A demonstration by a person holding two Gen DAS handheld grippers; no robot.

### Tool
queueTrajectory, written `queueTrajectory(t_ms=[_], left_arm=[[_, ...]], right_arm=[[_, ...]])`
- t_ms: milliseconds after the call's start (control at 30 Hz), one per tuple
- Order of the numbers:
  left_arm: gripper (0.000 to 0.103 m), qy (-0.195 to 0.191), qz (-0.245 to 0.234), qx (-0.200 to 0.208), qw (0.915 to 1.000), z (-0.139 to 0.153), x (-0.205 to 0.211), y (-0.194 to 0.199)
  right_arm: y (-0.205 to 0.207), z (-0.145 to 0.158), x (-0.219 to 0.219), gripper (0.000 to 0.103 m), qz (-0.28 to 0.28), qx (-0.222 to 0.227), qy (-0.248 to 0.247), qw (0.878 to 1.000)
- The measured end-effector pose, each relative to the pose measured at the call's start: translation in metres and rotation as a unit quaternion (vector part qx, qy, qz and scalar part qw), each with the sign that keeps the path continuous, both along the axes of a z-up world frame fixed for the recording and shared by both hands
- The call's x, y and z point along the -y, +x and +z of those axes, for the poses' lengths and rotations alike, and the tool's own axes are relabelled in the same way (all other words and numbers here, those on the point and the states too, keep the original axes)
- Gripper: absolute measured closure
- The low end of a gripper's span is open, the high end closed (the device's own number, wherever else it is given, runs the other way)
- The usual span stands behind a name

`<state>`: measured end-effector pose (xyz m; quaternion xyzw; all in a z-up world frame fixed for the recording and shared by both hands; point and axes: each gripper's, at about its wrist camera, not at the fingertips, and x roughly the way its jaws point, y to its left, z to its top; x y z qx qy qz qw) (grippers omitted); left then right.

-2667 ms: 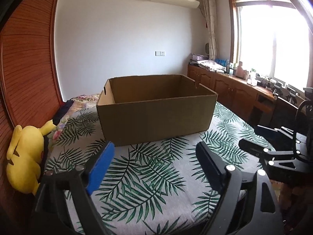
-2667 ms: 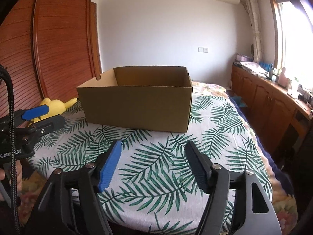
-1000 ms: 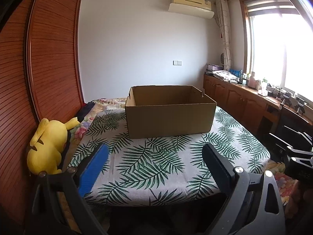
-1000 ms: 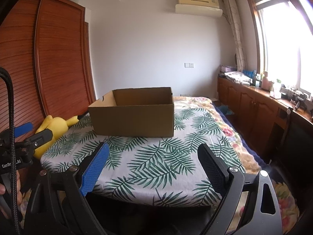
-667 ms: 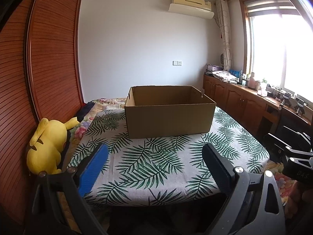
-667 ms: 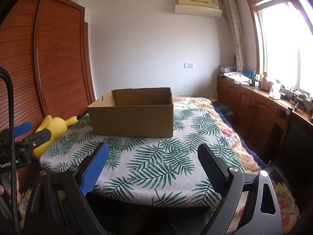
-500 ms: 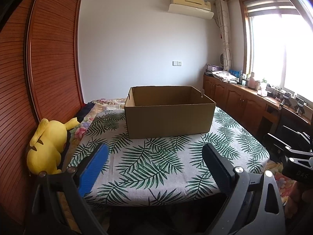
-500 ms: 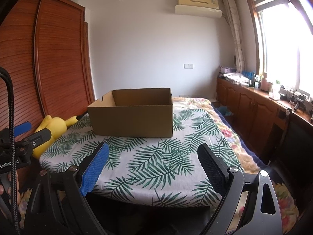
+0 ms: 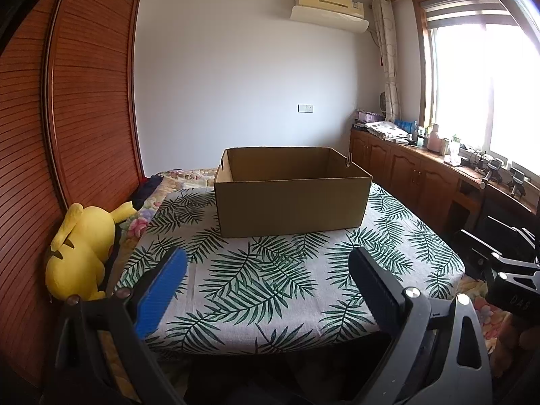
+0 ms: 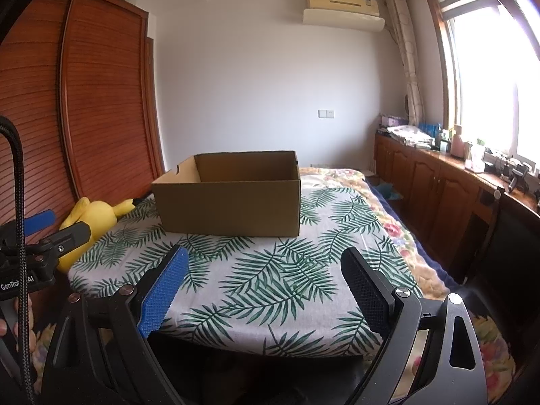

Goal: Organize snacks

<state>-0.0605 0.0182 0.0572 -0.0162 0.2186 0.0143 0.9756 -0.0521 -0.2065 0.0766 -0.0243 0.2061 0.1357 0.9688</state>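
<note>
Through the left wrist I am seeing my left tongs (image 9: 266,270), released and carrying nothing, pulled well back from the cardboard box (image 9: 292,204) on the tabletop (image 9: 256,283) versus seconds ago, while through the right wrist my right tongs (image 10: 263,270) are likewise gaping, no snacks showing, so I am judging the sorting finished or unstarted.
</note>
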Motion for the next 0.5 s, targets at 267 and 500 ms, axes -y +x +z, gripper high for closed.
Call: queueTrajectory(t_ms=[267, 500], left_arm=[[0.005, 0.000, 0.000, 0.000, 1.0000, -0.0005, 0.0009, -0.0004], [0.005, 0.000, 0.000, 0.000, 1.0000, -0.0008, 0.0007, -0.0012]], right_arm=[[-0.0007, 0.0013, 0.0000, 0.010, 0.000, 0.004, 0.001, 1.000], [-0.0004, 0.0016, 0.0001, 0.010, -0.002, 0.004, 0.001, 1.000]])
